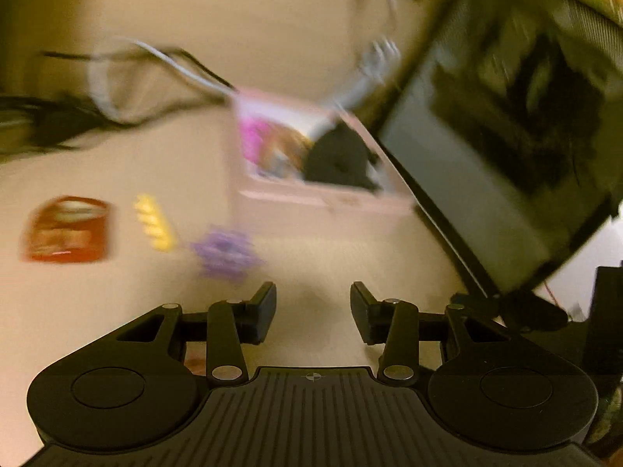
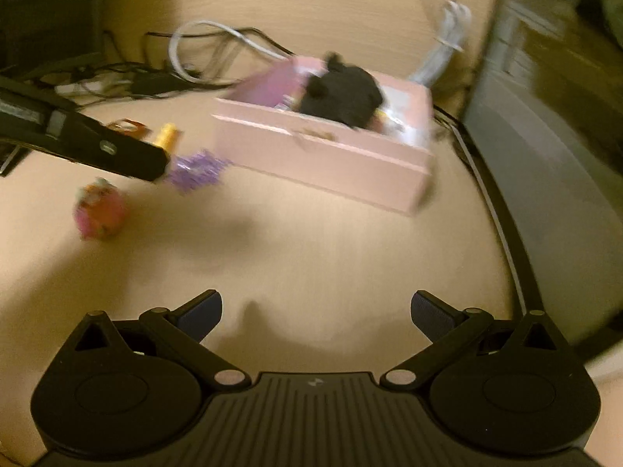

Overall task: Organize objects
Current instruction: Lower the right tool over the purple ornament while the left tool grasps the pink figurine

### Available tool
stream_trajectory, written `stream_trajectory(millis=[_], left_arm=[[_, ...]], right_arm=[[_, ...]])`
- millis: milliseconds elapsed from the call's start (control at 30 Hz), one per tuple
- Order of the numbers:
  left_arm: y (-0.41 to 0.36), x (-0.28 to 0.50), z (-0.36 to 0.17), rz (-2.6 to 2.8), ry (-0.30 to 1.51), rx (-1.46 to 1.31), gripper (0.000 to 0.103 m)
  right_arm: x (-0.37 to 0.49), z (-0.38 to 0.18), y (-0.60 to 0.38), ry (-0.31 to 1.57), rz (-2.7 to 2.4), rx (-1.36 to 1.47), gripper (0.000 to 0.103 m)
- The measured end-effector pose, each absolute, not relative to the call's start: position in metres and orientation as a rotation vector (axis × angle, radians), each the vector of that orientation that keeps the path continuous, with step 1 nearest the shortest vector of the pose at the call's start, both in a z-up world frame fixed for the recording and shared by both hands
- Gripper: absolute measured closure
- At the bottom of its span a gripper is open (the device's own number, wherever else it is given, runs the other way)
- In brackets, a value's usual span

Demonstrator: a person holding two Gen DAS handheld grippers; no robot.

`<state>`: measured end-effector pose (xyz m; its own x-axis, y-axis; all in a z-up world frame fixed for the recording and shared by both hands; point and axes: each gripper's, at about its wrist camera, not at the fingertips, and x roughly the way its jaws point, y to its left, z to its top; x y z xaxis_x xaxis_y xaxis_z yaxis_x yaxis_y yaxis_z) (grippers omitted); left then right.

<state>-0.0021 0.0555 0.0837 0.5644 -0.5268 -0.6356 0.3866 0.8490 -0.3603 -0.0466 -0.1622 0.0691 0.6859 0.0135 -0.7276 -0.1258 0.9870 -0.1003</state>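
1. Both views are pretty smeared with blur, so small details are hard to make out.
2. Left tongs (image 1: 313, 303) are spread open with nothing between them, hovering over bare worktop (image 1: 117, 163). From the right wrist view the left tool comes in from the left as a dark bar, its tip right by the purple thing.
3. Right tongs (image 2: 316, 311) are wide open too — nothing held, just the beige surface below.
4. The pink box (image 2: 327, 151) sits open-topped toward the back of the worktop, close to the monitor (image 1: 506, 148) on the right. Inside it there's a black lumpy object (image 2: 342, 93) plus some pink and colourful stuff I can't identify.
5. Loose items lie left of the box: a purple spiky-looking item (image 1: 226, 253) nearest it, a yellow piece (image 1: 153, 222) just beside that, and a red packet (image 1: 68, 229) further left.
6. A pink roundish toy (image 2: 101, 210) sits on its own nearer the right camera, apart from the others.
7. Behind everything — a tangle of cables (image 2: 187, 62), grey and black, running along the back of the worktop.
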Motion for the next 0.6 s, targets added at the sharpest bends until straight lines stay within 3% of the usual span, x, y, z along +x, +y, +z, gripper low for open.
stream_trajectory(millis=[167,433,500,533,600], left_arm=[[0.118,-0.033,0.092,-0.294,0.750,-0.240,0.057],[0.173,-0.057,0.081,-0.026,0.806,-0.303,0.057],[0.175,-0.062,0.078,-0.022,0.828,-0.303,0.057],[0.175,-0.065,0.077,-0.025,0.839,-0.303,0.057],[0.175,-0.070,0.071,-0.035,0.858,-0.303,0.057]], right_arm=[[-0.013,0.074,-0.138,0.778,0.189,-0.135,0.000],[0.058,0.055,-0.096,0.819,0.309,-0.096,0.001],[0.071,0.050,-0.089,0.827,0.315,-0.086,0.007],[0.077,0.048,-0.087,0.839,0.321,-0.080,0.017],[0.083,0.046,-0.082,0.836,0.319,-0.097,0.027]])
